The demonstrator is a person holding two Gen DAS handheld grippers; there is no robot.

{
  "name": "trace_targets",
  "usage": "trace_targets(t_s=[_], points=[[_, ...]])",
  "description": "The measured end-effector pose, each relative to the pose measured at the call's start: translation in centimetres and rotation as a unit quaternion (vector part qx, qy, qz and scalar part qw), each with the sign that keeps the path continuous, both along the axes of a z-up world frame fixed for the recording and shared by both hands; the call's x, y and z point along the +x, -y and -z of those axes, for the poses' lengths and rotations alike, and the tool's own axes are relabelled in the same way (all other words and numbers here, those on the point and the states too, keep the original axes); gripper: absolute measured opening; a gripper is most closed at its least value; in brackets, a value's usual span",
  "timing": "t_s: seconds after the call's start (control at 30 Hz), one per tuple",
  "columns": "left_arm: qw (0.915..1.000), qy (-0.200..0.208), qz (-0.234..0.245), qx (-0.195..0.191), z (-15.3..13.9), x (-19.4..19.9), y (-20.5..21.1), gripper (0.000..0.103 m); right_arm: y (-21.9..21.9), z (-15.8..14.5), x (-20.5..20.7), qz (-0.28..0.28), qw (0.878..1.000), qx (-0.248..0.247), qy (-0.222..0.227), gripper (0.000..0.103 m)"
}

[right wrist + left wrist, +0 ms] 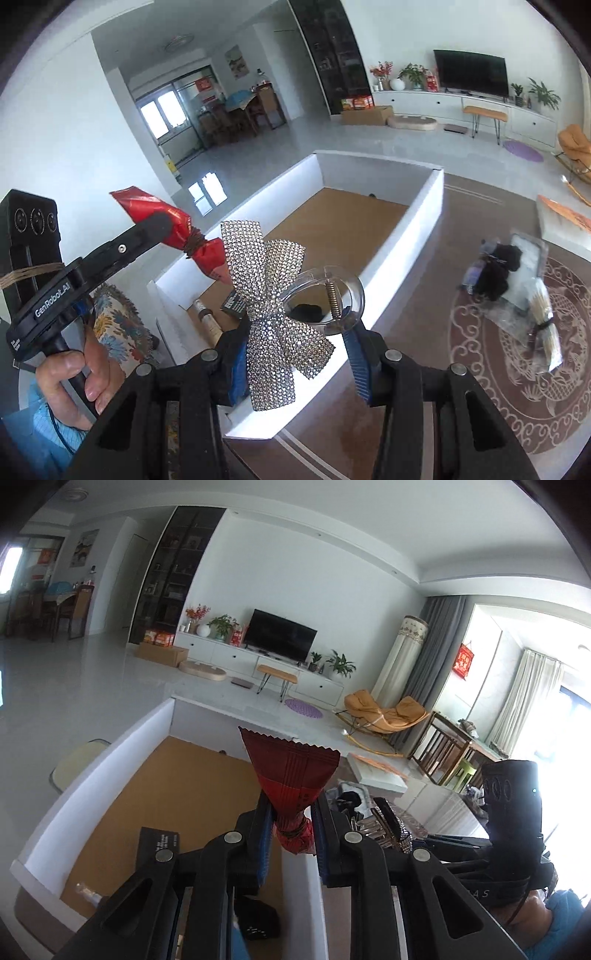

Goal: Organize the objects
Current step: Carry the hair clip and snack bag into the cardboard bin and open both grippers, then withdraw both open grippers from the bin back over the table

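Holding a red wrapped packet [291, 775] clamped in the left gripper [291, 834] and a rhinestone bow hair clip [273, 291] pinched in the right gripper [295, 354], both above the white box [424, 206], the person seems midway, with a few items boxed and a dark pile [498, 269] waiting on the rug [480, 369].

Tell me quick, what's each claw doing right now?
Left gripper: shut on the red wrapped packet.
Right gripper: shut on the rhinestone bow hair clip.

One red packet [291, 775], one rhinestone hair clip [273, 295]
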State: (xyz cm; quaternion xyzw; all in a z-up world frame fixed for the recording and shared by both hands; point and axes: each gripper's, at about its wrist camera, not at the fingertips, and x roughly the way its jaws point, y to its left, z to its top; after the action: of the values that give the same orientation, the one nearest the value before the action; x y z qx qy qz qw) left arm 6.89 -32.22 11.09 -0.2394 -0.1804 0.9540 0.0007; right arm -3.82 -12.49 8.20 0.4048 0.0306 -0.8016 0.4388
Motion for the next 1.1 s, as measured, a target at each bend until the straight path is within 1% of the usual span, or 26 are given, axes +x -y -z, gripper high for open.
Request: trace_targets(t_s=[0.07, 0.1, 0.13, 0.17, 0.2, 0.23, 0.27, 0.3, 0.33, 0.37, 0.4, 0.43, 0.47, 0.53, 0.57, 0.63, 0.67, 0.7, 0.73, 0.77, 0.8, 0.87, 0.93, 0.97, 1.03, 1.1], points=[[0.998, 0.059, -0.019, -0.011, 1.6, -1.7, 2.2, 0.021, 3.2, 1.6, 0.0, -0.026, 0.999, 0.014, 0.02, 0.047], [0.995, 0.092, -0.034, -0.019, 2.7, -2.8, 3.2, 0.023, 4.6, 2.6, -0.1, -0.037, 0.998, 0.025, 0.035, 0.049], [0.9918, 0.117, -0.046, -0.025, 3.9, -3.7, 4.1, 0.026, 5.7, 3.6, -0.4, -0.042, 0.997, 0.033, 0.049, 0.056], [0.9886, 0.137, -0.056, -0.027, 5.1, -4.7, 5.0, 0.041, 6.3, 4.4, -0.6, -0.04, 0.997, 0.039, 0.058, 0.06], [0.9853, 0.154, -0.069, -0.026, 6.3, -5.6, 5.6, 0.062, 6.5, 4.8, -0.7, -0.033, 0.997, 0.04, 0.058, 0.062], [0.9822, 0.165, -0.086, -0.024, 7.2, -6.2, 6.2, 0.069, 6.2, 5.0, -0.7, -0.022, 0.998, 0.036, 0.055, 0.063], [0.9803, 0.168, -0.102, -0.021, 7.8, -6.2, 6.7, 0.071, 5.4, 5.1, -0.7, -0.016, 0.998, 0.028, 0.051, 0.065], [0.9792, 0.167, -0.114, -0.017, 8.2, -6.4, 6.8, 0.071, 4.4, 5.0, -0.6, -0.009, 0.999, 0.022, 0.042, 0.071], [0.9791, 0.162, -0.122, -0.012, 8.5, -6.2, 6.8, 0.071, 3.2, 4.9, -0.5, 0.004, 0.999, 0.024, 0.025, 0.079], [0.9798, 0.154, -0.127, -0.006, 8.6, -6.1, 6.5, 0.071, 1.8, 4.9, -0.4, 0.019, 0.999, 0.03, 0.002, 0.083], [0.9809, 0.146, -0.129, -0.002, 8.6, -5.9, 6.1, 0.073, 0.2, 5.0, -0.3, 0.036, 0.998, 0.036, -0.02, 0.091], [0.9821, 0.139, -0.127, 0.001, 8.5, -6.2, 5.4, 0.074, -1.6, 5.3, -0.2, 0.058, 0.997, 0.044, -0.041, 0.096], [0.9838, 0.134, -0.119, 0.002, 8.5, -6.2, 4.5, 0.074, -3.5, 6.0, -0.2, 0.083, 0.993, 0.054, -0.061, 0.098], [0.9889, 0.123, -0.083, 0.004, 8.1, -6.5, 2.0, 0.074, -7.5, 8.2, -0.2, 0.135, 0.983, 0.082, -0.089, 0.099], [0.9911, 0.119, -0.06, 0.003, 7.8, -6.7, 0.5, 0.074, -9.6, 9.3, -0.4, 0.162, 0.977, 0.1, -0.094, 0.099], [0.9938, 0.111, -0.009, -0.003, 7.1, -6.9, -3.2, 0.075, -13.4, 11.9, -0.8, 0.21, 0.964, 0.135, -0.088, 0.099], [0.9939, 0.109, 0.017, -0.005, 6.9, -6.9, -5.3, 0.077, -15.2, 13.0, -1.0, 0.23, 0.958, 0.15, -0.084, 0.099], [0.9932, 0.108, 0.044, -0.003, 6.8, -7.1, -7.3, 0.083, -16.9, 13.6, -1.4, 0.251, 0.951, 0.163, -0.082, 0.099], [0.9917, 0.108, 0.07, 0.002, 6.8, -6.9, -9.5, 0.087, -18.4, 14.2, -1.6, 0.271, 0.944, 0.172, -0.08, 0.099], [0.9892, 0.11, 0.097, 0.009, 7.0, -7.0, -11.7, 0.093, -19.6, 14.8, -1.8, 0.288, 0.937, 0.179, -0.078, 0.099], [0.9857, 0.115, 0.123, 0.016, 7.1, -7.1, -13.8, 0.098, -21.0, 15.1, -2.2, 0.304, 0.931, 0.186, -0.076, 0.099], [0.9773, 0.133, 0.164, 0.019, 8.2, -7.6, -17.8, 0.102, -22.8, 15.7, -2.4, 0.329, 0.92, 0.199, -0.073, 0.099], [0.9716, 0.153, 0.181, 0.001, 10.1, -8.5, -21.3, 0.102, -23.7, 15.9, -2.4, 0.345, 0.913, 0.205, -0.072, 0.099], [0.9703, 0.16, 0.181, -0.013, 11.3, -9.1, -22.5, 0.102, -24.1, 16.1, -2.5, 0.35, 0.911, 0.207, -0.063, 0.099], [0.9694, 0.175, 0.166, -0.045, 13.8, -10.5, -24.0, 0.102, -24.8, 15.8, -1.9, 0.357, 0.912, 0.196, -0.054, 0.099], [0.9684, 0.192, 0.147, -0.063, 15.9, -11.8, -24.6, 0.102, -25.3, 15.6, -1.6, 0.361, 0.912, 0.189, -0.055, 0.099]])
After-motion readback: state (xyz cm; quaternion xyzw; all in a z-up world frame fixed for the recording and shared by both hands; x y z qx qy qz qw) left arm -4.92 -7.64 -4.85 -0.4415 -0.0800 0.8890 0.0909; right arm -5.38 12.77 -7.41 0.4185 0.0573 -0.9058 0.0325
